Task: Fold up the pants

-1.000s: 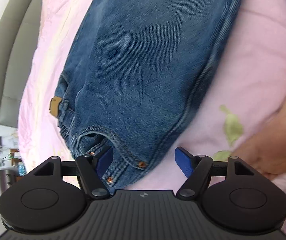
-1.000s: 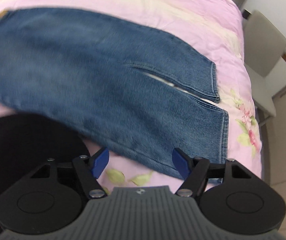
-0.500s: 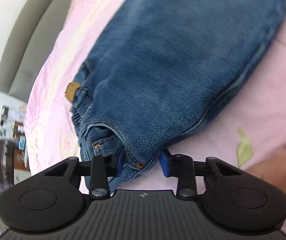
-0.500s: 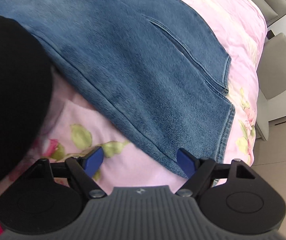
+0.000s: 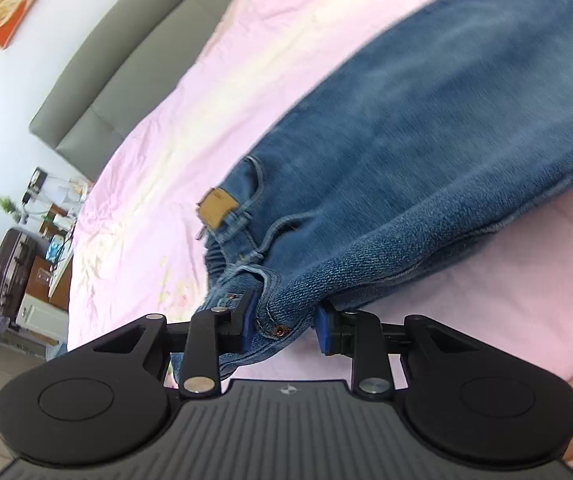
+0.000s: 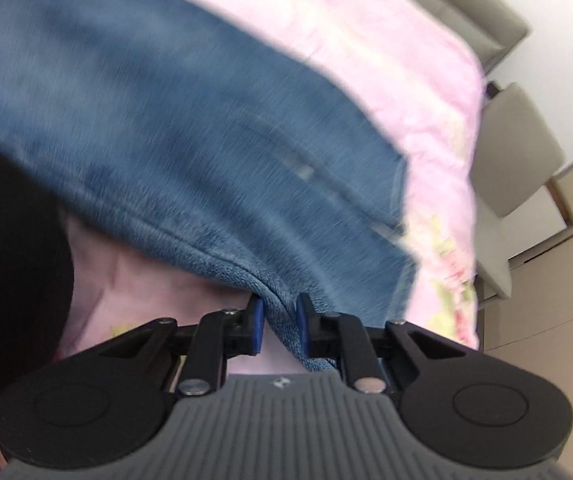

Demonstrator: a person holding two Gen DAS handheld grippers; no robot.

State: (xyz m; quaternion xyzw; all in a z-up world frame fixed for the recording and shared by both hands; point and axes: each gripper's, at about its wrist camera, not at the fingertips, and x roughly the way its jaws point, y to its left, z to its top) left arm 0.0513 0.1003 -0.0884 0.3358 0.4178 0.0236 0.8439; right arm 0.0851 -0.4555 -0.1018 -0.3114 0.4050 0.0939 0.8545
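Blue jeans point(image 5: 426, 152) lie lengthwise on a pink bedspread point(image 5: 174, 128), legs together. My left gripper point(image 5: 284, 326) is shut on the waistband corner by the copper rivets, lifting it slightly; a tan leather patch point(image 5: 216, 207) sits just beyond. In the right wrist view the jeans point(image 6: 174, 120) stretch to the hems at the right. My right gripper point(image 6: 280, 326) is shut on the near side seam of a leg, close to the hem. The right view is blurred.
A grey headboard point(image 5: 126, 60) runs along the bed's far side. A dark suitcase point(image 5: 8, 264) and cluttered furniture stand left of the bed. A grey chair point(image 6: 514, 152) stands beyond the bed's right edge. A dark shape point(image 6: 10, 272) fills the right view's left side.
Both grippers went from open to shut: the left closed on the waistband corner, the right moved toward the hem and closed on the leg seam. The cloth is lifting at both grips.
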